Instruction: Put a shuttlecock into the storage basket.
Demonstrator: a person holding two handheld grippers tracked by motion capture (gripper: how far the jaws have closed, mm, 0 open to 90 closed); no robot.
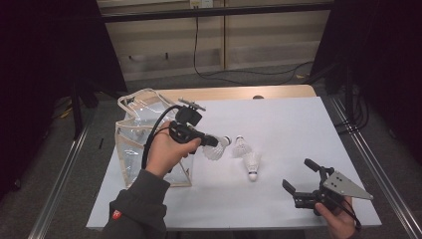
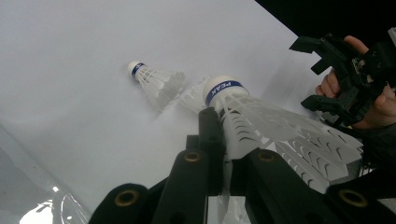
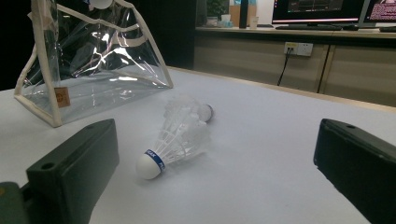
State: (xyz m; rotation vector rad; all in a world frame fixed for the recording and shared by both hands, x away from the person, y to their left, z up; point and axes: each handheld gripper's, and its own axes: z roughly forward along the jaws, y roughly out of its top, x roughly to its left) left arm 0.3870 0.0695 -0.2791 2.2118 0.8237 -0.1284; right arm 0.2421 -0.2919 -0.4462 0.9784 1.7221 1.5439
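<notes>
High view: left gripper clamps a shuttlecock just above the table, beside the clear bag.

Left gripper view: held skirt cut off by jaws.

Right gripper view: right gripper jaws apart; two loose shuttlecocks overlap, open table around.

White shuttlecock with a blue band, black claw, clear beige-trimmed bag.
</notes>
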